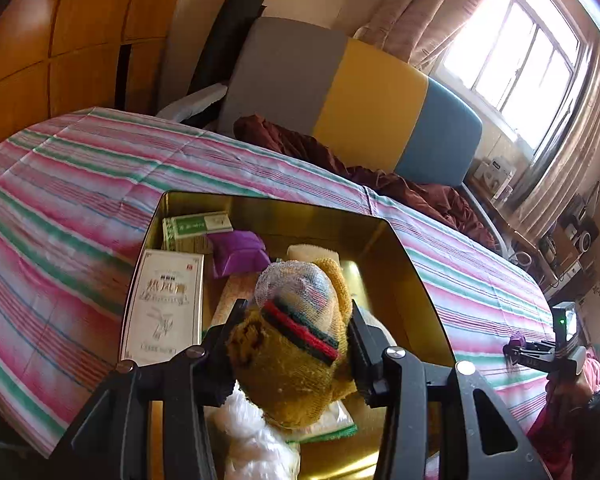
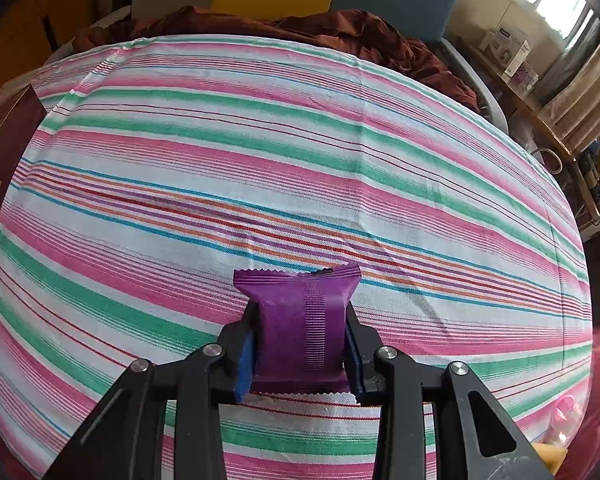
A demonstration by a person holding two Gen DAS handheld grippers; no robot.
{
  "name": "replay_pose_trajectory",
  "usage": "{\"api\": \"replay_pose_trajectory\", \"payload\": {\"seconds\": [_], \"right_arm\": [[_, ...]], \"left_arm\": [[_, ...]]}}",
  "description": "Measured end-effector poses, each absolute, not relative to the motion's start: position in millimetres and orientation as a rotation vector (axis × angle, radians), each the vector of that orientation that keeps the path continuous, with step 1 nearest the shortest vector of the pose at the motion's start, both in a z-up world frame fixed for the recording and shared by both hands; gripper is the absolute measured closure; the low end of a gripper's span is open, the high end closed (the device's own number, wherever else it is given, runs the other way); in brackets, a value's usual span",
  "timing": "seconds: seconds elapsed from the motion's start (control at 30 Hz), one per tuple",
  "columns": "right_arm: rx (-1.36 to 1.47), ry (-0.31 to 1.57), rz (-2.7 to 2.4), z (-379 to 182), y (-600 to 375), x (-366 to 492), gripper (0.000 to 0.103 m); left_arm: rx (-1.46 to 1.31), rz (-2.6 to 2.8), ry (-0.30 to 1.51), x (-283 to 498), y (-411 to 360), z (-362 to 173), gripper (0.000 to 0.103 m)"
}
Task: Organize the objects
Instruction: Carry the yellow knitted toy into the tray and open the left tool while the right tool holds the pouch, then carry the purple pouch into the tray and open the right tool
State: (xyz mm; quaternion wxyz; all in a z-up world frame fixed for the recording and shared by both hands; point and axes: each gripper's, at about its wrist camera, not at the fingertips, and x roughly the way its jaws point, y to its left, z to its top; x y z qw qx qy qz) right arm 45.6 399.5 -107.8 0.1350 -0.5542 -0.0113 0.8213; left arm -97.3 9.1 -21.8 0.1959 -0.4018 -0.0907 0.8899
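Note:
My left gripper (image 1: pixel 298 308) is shut on a yellow knitted cloth bundle (image 1: pixel 292 364) with a red and green stripe and a net cover. It hangs over an open gold tin (image 1: pixel 404 264) on the striped bed sheet (image 1: pixel 80 184). Inside the tin lie a white carton (image 1: pixel 166 304), a green and white box (image 1: pixel 196 226), a purple packet (image 1: pixel 240 252) and something white and fluffy (image 1: pixel 252 440). My right gripper (image 2: pixel 300 312) is shut on another purple snack packet (image 2: pixel 300 320) above the sheet (image 2: pixel 260 140). That gripper (image 1: pixel 540 350) also shows at the far right of the left wrist view.
A dark red box side (image 2: pixel 4 152) stands at the left edge of the right wrist view. A crumpled brown blanket (image 1: pixel 380 176) lies along the grey, yellow and blue headboard (image 1: pixel 364 108). A cluttered wooden shelf (image 2: pixel 532 92) runs under the window.

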Motion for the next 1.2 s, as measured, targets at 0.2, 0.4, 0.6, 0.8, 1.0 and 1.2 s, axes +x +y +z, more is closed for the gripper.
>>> {"api": "replay_pose_trajectory", "payload": {"seconds": [0.2,0.4,0.6,0.8,1.0,1.2], "right_arm": [[-1.607,-0.040,2.381,-103.6,405.4,45.2,0.066],[-1.608,-0.048,2.379,-104.2,406.7,41.3,0.066],[-1.609,-0.041,2.382,-103.6,407.1,41.2,0.066],[-1.610,-0.045,2.382,-103.3,406.6,41.1,0.066],[-1.608,-0.056,2.381,-103.8,407.2,40.8,0.066],[-1.602,-0.117,2.372,-104.5,404.7,38.1,0.068]], "left_arm": [[-1.155,2.383,-0.191,-125.8,58.5,-28.8,0.057],[-1.222,2.302,-0.117,-166.8,117.0,-45.6,0.053],[-1.348,2.261,-0.077,-184.4,136.1,-77.4,0.046],[-1.254,2.300,-0.053,-167.3,123.5,-62.0,0.020],[-1.152,2.428,-0.022,-135.3,99.6,-36.2,0.021],[-1.123,2.562,0.043,-89.7,68.7,-27.8,0.021]]}}
